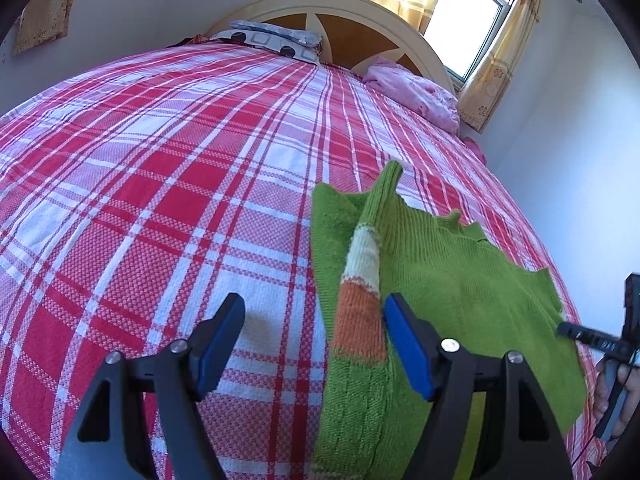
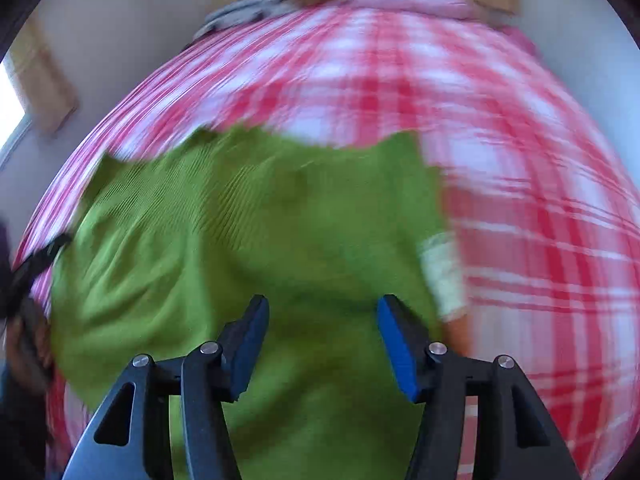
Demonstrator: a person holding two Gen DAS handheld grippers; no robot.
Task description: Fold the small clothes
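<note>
A small green knit sweater (image 1: 460,280) lies flat on the red and white checked bed cover (image 1: 160,200). One sleeve (image 1: 360,300), striped cream and orange, is laid over its body. My left gripper (image 1: 315,308) hangs open over the sweater's left edge; the sleeve runs beside its right finger (image 1: 404,340), and nothing is pinched. In the blurred right wrist view my right gripper (image 2: 320,308) is open above the green sweater (image 2: 260,240), with nothing between its pads. The right gripper's body (image 1: 624,320) and the hand on it show at the sweater's right edge.
The checked cover (image 2: 540,200) spreads wide to the left of the sweater and beyond it. At the headboard (image 1: 348,20) lie a patterned pillow (image 1: 272,40) and a pink bundle of cloth (image 1: 416,92). A window with yellow curtains (image 1: 500,60) stands at the back right.
</note>
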